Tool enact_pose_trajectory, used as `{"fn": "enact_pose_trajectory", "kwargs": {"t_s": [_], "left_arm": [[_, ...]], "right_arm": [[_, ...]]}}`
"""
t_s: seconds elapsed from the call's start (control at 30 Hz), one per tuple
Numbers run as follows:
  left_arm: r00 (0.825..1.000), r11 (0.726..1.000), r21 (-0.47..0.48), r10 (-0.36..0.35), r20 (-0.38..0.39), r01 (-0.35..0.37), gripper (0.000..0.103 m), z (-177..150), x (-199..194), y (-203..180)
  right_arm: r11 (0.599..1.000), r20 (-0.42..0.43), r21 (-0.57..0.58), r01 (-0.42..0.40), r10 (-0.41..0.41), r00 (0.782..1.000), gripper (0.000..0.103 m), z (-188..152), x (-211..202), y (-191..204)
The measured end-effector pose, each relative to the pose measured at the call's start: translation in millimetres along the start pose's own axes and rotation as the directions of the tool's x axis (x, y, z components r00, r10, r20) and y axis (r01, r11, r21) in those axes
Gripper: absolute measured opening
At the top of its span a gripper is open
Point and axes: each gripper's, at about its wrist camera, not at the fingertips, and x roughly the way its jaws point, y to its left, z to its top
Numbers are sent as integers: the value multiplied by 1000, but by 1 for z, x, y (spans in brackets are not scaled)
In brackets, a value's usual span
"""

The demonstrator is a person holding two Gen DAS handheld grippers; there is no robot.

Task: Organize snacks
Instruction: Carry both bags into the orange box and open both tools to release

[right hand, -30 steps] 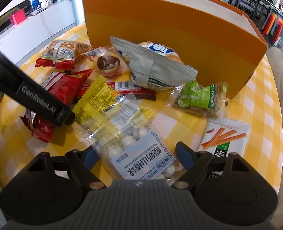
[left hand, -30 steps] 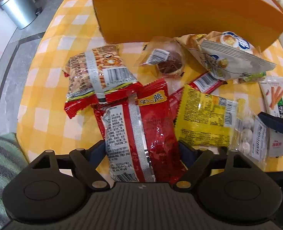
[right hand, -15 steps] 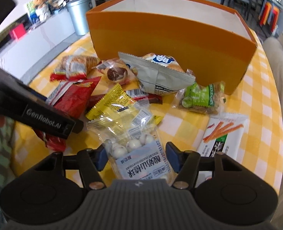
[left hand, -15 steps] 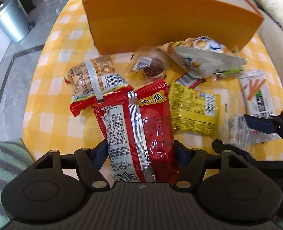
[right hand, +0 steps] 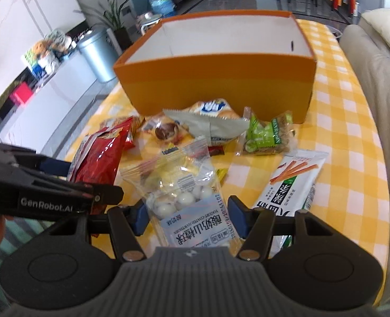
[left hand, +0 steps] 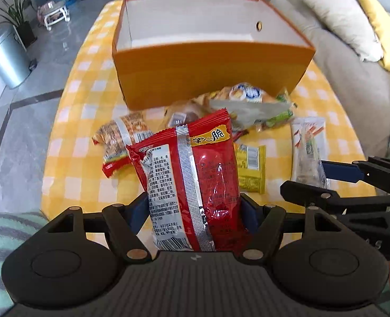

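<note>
The left gripper (left hand: 192, 211), pinching the red pack (left hand: 189, 182), has lifted it off the table (left hand: 70, 142). The right gripper (right hand: 187, 215), clamped on the clear bag (right hand: 184, 198), has risen too. Both now face the open box (right hand: 216, 84), ready for dropping in.

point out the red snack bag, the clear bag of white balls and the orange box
red snack bag (left hand: 192, 182): left wrist view, on the silver back seam, mid-bag.
clear bag of white balls (right hand: 187, 198): right wrist view, on a white ball above the label.
orange box (right hand: 216, 89): right wrist view, on the near outer wall.
</note>
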Motion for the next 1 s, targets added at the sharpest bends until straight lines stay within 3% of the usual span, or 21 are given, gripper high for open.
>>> {"fn": "enact_pose_trajectory", "kwargs": {"t_s": [0.23,0.6,1.0], "left_arm": [[995,1000,26,-1,96,-1,81,18,-20,5],[977,989,131,36,210,-64,81,82,-32,5],[963,970,203,81,258,-136,81,154,-8,6]], "right_arm": [[998,93,45,39,-43,995,59,17,-28,1],[997,186,57,57,-66,980,59,97,-50,10],[993,256,94,68,-90,962,59,188,-13,-1]]}}
